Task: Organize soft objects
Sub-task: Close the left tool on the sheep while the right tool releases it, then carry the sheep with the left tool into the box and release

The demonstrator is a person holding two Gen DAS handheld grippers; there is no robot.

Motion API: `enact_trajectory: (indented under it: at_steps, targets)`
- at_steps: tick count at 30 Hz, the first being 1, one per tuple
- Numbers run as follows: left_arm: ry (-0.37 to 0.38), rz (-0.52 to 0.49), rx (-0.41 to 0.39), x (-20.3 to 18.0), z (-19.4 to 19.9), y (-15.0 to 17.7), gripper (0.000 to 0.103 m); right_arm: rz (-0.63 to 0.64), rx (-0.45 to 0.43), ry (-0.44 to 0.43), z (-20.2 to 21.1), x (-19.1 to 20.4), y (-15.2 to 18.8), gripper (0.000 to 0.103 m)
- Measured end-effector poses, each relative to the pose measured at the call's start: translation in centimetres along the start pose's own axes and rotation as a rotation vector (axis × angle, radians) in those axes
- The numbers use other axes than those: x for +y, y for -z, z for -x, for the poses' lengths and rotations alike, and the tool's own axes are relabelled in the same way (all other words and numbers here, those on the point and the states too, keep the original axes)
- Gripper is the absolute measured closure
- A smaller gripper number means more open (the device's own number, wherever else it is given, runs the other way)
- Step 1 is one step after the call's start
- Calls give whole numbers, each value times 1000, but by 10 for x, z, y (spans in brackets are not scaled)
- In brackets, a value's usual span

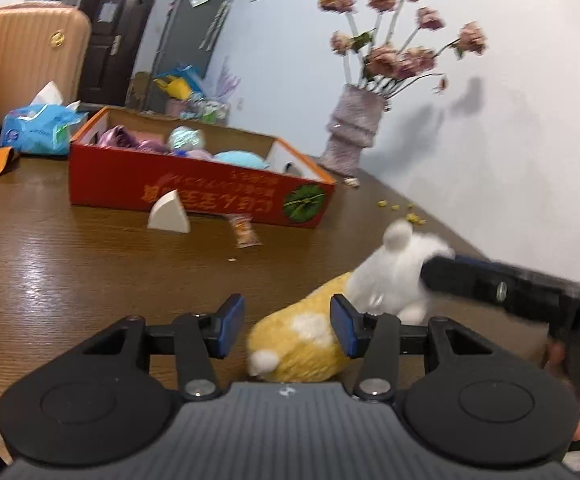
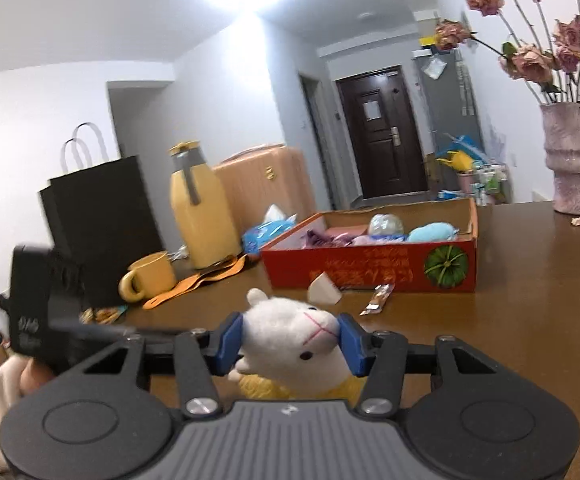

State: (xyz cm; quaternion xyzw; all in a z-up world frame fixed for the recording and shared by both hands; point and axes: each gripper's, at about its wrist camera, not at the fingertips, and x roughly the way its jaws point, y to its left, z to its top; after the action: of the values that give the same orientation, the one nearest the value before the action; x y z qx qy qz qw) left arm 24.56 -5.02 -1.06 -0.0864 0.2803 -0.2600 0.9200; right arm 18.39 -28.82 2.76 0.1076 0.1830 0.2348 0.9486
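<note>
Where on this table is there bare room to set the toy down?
Bare wood lies left of the white wedge, before the red cardboard box. Also between box and pink vase. Crowded: yellow mug, jug.

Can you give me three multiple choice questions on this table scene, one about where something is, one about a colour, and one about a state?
1. Where does the white wedge-shaped sponge stand?
A. inside the red box
B. on the table in front of the red box
C. on top of the vase

2. What colour is the mug beside the tall bottle?
A. yellow
B. green
C. black

3. How is the plush toy's head held?
A. lying free on the table
B. between the right gripper's blue pads
C. tucked into the red box

Answers: 1 B, the sponge stands on the wooden table just before the red box's front wall. 2 A, the mug's body and handle are yellow. 3 B, the right wrist view shows the blue pads pressing both sides of the white head.
</note>
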Motion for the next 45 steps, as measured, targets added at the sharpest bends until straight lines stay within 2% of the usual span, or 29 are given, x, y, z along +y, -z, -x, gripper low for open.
enact_trajectory:
  at_steps: [6, 8, 10, 11, 14, 16, 17, 19, 21, 26, 29, 30, 31, 34, 38, 41, 42, 45]
  targets:
    - [-15, 53, 6, 13, -12, -10, 51, -54, -12, 67, -41, -17, -21, 53]
    - [-1, 71, 1, 16, -11, -11, 48, -72, -2, 80, -56, -23, -26, 53]
    - [20, 75, -13, 17, -8, -12, 38, -86, 16, 101, -73, -28, -32, 53]
    - [34, 59, -30, 16, -5, -11, 36, -91, 24, 106, -81, -31, -34, 51]
    - [34, 16, -37, 11, -11, -8, 37, -132, 65, 133, -109, -43, -39, 50]
    - [13, 33, 21, 14, -25, -8, 45, -146, 101, 135, -123, -48, -40, 50]
    - [0, 52, 45, 17, -31, -7, 45, -156, 111, 134, -124, -51, -39, 50]
    - [-4, 95, 36, 24, -33, -6, 45, -170, 117, 117, -118, -55, -35, 50]
    - [6, 119, 30, 30, -32, -8, 45, -180, 124, 114, -110, -58, -29, 45]
    - [22, 186, 34, 39, -35, -11, 45, -266, 206, 70, -106, -66, -4, 45]
    - [31, 216, 46, 39, -33, -11, 48, -390, 199, 32, -101, -74, 8, 50]
    - [39, 232, 51, 39, -30, -11, 50, -421, 202, 13, -97, -76, 10, 55]
    - [53, 249, 59, 39, -28, -11, 53, -440, 205, 7, -91, -75, 13, 55]
    - [107, 312, 84, 38, -22, -7, 55, -434, 201, 37, -71, -67, 15, 55]
    - [84, 295, 92, 33, -22, -3, 54, -440, 196, 56, -54, -64, 20, 55]
    - [84, 311, 97, 37, -16, -7, 47, -443, 196, 47, -49, -63, 20, 54]
    - [81, 316, 94, 38, -14, -8, 44, -438, 190, 37, -46, -62, 20, 53]
    - [95, 318, 98, 38, -10, -10, 44, -424, 187, 37, -47, -61, 20, 47]
